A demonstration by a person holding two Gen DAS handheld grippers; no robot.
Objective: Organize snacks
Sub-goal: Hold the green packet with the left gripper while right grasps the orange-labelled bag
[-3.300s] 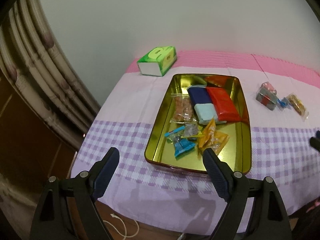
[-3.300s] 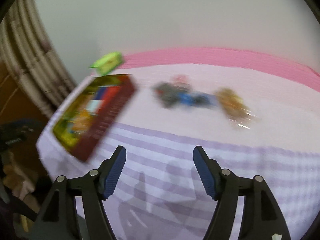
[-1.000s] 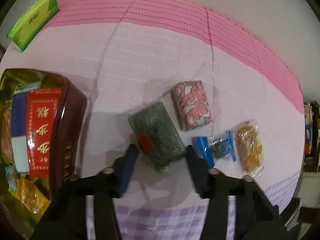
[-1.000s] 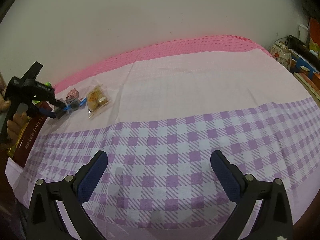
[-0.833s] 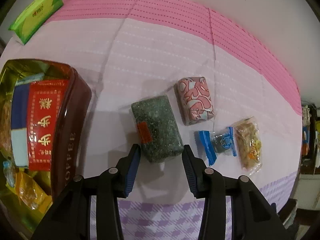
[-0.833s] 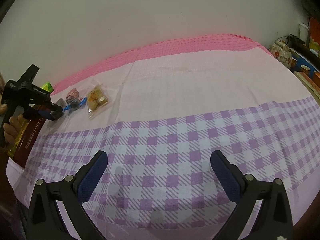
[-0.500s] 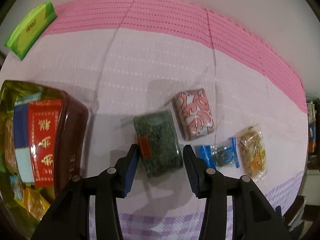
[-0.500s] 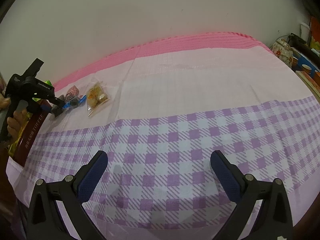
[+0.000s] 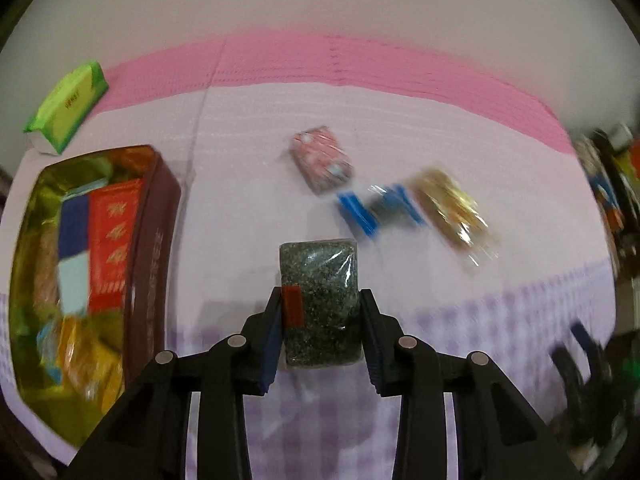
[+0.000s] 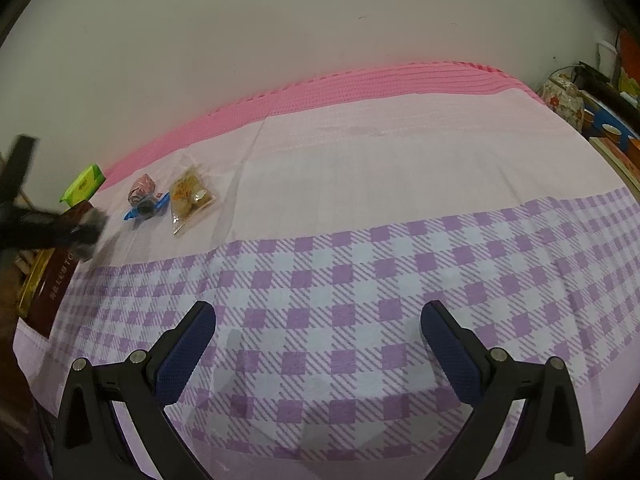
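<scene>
My left gripper [image 9: 320, 320] is shut on a dark green speckled snack pack [image 9: 320, 292] with a red label and holds it above the cloth. A gold tin [image 9: 154, 240] with several snacks in it lies to the left. A pink patterned pack [image 9: 322, 164], a blue-wrapped candy [image 9: 378, 208] and a clear bag of golden snacks [image 9: 452, 210] lie on the cloth beyond. My right gripper [image 10: 318, 322] is open and empty over the purple checks. The right wrist view shows the left gripper blurred at far left [image 10: 80, 232], the candy [image 10: 146, 208] and the golden bag [image 10: 190, 196].
A green tissue pack [image 9: 66, 106] lies at the back left by the wall. The tin's dark red side [image 10: 56, 280] sits at the table's left edge. Cluttered shelves with a floral jar [image 10: 562, 98] stand at the right.
My left gripper has closed on the dark green pack and lifted it off the cloth, pulling back. The right gripper has hardly moved.
</scene>
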